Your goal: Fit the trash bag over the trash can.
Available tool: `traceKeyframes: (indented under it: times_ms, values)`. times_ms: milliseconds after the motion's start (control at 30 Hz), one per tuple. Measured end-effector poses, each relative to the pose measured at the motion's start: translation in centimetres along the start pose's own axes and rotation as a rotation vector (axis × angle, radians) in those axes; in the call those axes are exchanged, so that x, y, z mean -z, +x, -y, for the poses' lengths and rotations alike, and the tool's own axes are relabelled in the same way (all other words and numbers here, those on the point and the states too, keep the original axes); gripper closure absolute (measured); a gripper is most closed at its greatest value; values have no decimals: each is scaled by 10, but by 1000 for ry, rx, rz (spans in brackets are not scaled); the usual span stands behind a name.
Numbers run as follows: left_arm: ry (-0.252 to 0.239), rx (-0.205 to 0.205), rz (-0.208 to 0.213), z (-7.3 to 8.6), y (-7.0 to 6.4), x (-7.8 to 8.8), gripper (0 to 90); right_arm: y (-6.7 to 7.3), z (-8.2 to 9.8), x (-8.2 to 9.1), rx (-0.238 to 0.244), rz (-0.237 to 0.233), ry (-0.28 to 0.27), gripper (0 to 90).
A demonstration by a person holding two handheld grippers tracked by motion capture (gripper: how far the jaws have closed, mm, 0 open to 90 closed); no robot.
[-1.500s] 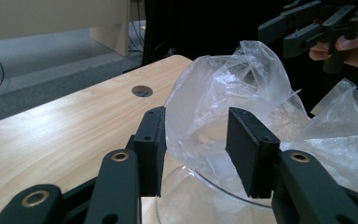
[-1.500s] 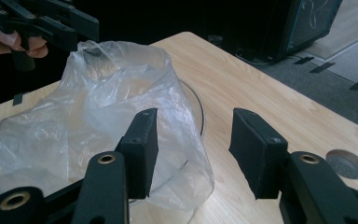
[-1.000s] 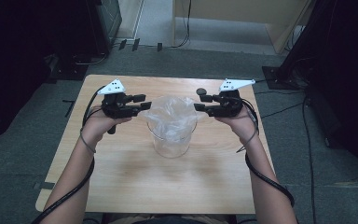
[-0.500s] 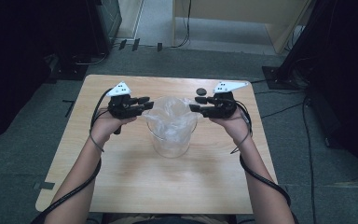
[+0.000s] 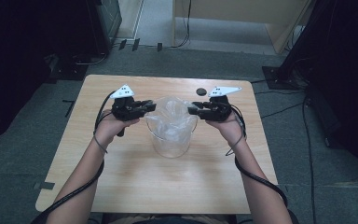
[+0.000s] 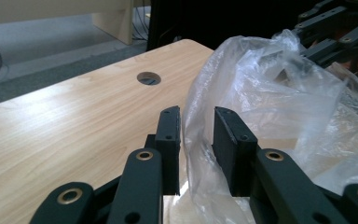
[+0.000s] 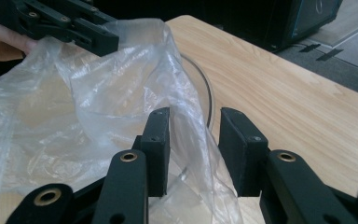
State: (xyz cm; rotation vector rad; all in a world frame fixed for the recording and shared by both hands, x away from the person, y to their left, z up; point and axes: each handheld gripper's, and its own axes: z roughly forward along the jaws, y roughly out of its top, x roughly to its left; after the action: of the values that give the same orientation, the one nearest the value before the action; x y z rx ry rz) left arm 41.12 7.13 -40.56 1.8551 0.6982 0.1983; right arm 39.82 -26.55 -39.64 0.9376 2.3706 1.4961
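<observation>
Seen from the high view: one clear container (image 5: 171,139) mid-tabletop (image 5: 121,186), one plastic bag (image 5: 170,116) draped in its mouth, one round hole (image 5: 201,90) behind the container. Left gripper (image 5: 150,107) and right gripper (image 5: 192,109) level at opposite sides of the container's rim. Seen closer in the gripper views — bag film between both pairs of jaws, jaws lately closing, gaps remaining, not yet clamped.

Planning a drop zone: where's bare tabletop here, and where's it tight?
Free: the near half of the table, between the clear container and the near edge, and the strip behind the plastic bag toward the round hole. Crowded: mid-table, where the left tool and right tool flank the bag.
</observation>
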Motion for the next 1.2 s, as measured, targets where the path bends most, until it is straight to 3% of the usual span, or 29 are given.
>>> traceKeyframes:
  times_ms: [300,633,767,833,1133,1200]
  values:
    - [31,7,24,2,-6,5,735,2,4,0,-17,-36,36,658]
    - [72,12,79,8,-20,18,710,13,-1,12,29,-98,88,633]
    - [36,-8,70,3,-21,25,664,16,-7,20,54,-89,57,555]
    - [13,-30,58,0,-22,27,595,17,-11,25,69,-77,37,516]
    - [1,-97,47,-7,-27,21,552,18,-17,32,89,-80,-2,587]
    - [1,-92,49,-8,-27,17,550,20,-19,31,100,-81,-22,633]
